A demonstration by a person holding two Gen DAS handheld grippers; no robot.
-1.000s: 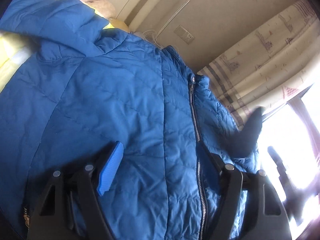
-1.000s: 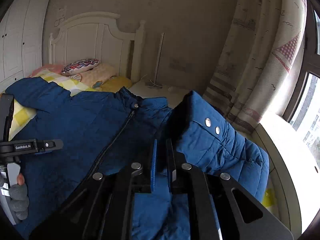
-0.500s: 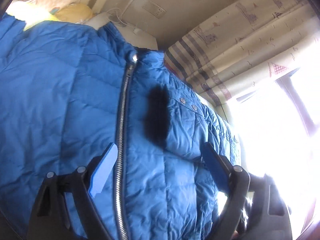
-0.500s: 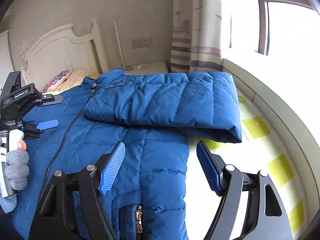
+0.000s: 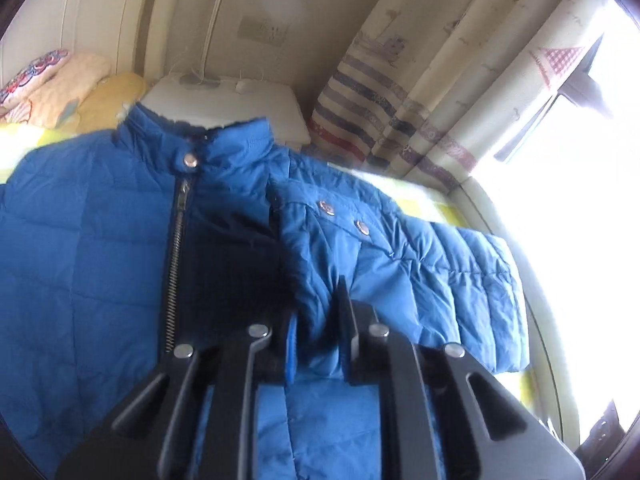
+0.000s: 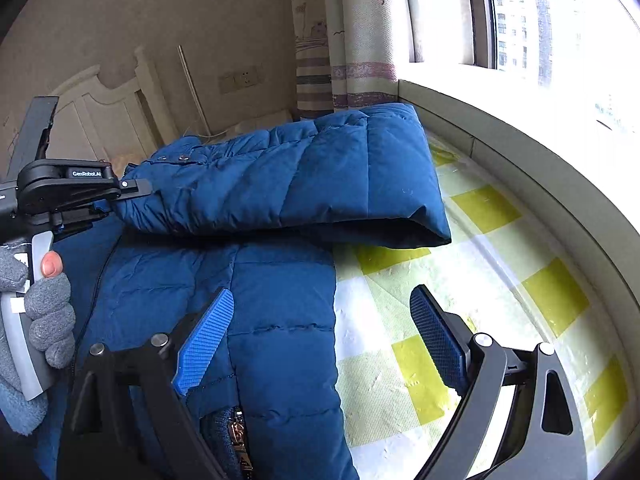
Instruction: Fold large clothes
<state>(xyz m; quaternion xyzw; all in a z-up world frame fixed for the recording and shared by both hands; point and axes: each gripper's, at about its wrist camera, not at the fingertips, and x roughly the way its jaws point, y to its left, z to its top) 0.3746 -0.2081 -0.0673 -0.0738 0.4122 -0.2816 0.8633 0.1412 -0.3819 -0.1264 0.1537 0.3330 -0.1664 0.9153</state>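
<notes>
A blue quilted jacket (image 5: 100, 260) lies zipped up on the bed, collar toward the headboard. One sleeve (image 6: 300, 184) is folded across its chest, cuff toward the window. My left gripper (image 5: 316, 336) is shut on a ridge of the jacket's fabric where that sleeve (image 5: 440, 272) meets the shoulder. The right wrist view shows the same left gripper (image 6: 136, 192) at the sleeve's shoulder end, held by a hand in a grey glove (image 6: 48, 312). My right gripper (image 6: 320, 296) hovers over the jacket's (image 6: 288, 320) side edge; its jaws are opening and the pads touch nothing.
A yellow-and-white checked sheet (image 6: 460, 280) covers the bed beside the jacket. A pale window ledge (image 6: 520, 168) runs along the bed's far side, with a patterned curtain (image 5: 420, 100) at its end. Pillows (image 5: 60, 88), a white nightstand (image 5: 240, 100) and a headboard (image 6: 108, 120) stand beyond the collar.
My right gripper let go of the sleeve, opened wide and swung toward the window side. My left gripper moved across the zip to the sleeve's shoulder and shut on the fabric.
</notes>
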